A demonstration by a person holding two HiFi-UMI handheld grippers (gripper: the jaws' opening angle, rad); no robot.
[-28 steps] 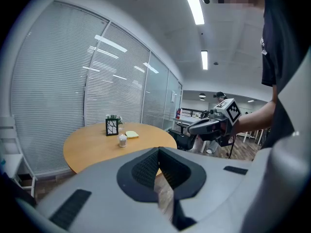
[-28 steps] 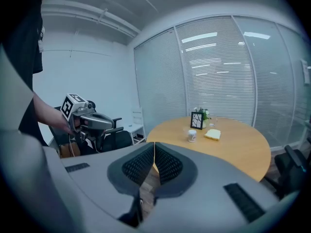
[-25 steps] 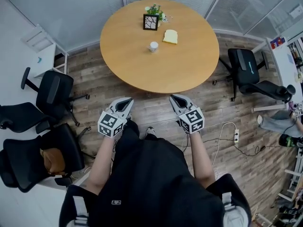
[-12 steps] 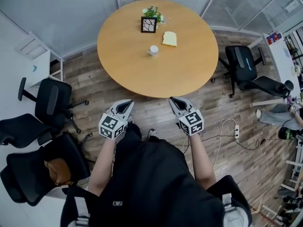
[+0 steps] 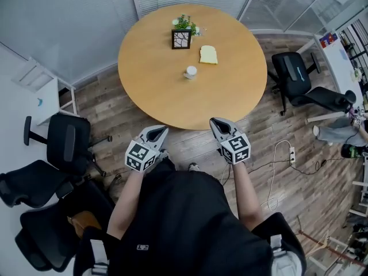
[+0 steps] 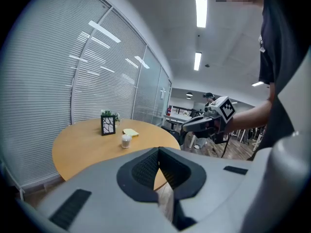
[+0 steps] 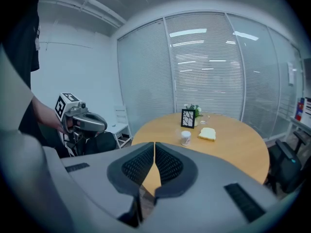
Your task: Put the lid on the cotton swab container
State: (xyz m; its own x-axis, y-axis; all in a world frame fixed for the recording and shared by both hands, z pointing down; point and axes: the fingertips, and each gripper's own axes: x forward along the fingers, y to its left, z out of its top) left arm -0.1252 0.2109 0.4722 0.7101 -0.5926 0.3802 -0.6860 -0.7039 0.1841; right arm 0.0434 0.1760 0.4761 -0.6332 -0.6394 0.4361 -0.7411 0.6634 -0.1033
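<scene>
From my remote seat I see the cotton swab container (image 5: 190,72) standing upright on the round wooden table (image 5: 144,91). It is a small white cylinder with its long axis vertical and its top facing the ceiling. It sits a little past the table's middle, nearer to me than the black picture frame (image 5: 181,39) and apart from it. A flat yellow piece (image 5: 208,54) lies just beyond it to the right, not touching it. I cannot tell from here whether the container's top is covered. A small green plant (image 5: 184,23) stands just behind the frame.

Any print on the container is too small for me to read. The frame shows white branching lines on black, with no words I can make out. The marker cubes (image 5: 140,155) carry black-and-white square patterns, not letters.

My left gripper (image 5: 163,129) has its jaws clenched together with nothing between them. My right gripper (image 5: 214,120) is likewise pressed closed and empty. Both hang over the plank floor (image 5: 190,140) just short of the table's near edge, side by side, pointing toward the table and slightly downward, well apart from the container.

Black office chairs (image 5: 68,145) stand to the left, another chair (image 5: 294,76) to the right, and a white power strip (image 5: 291,154) lies on the floor.
</scene>
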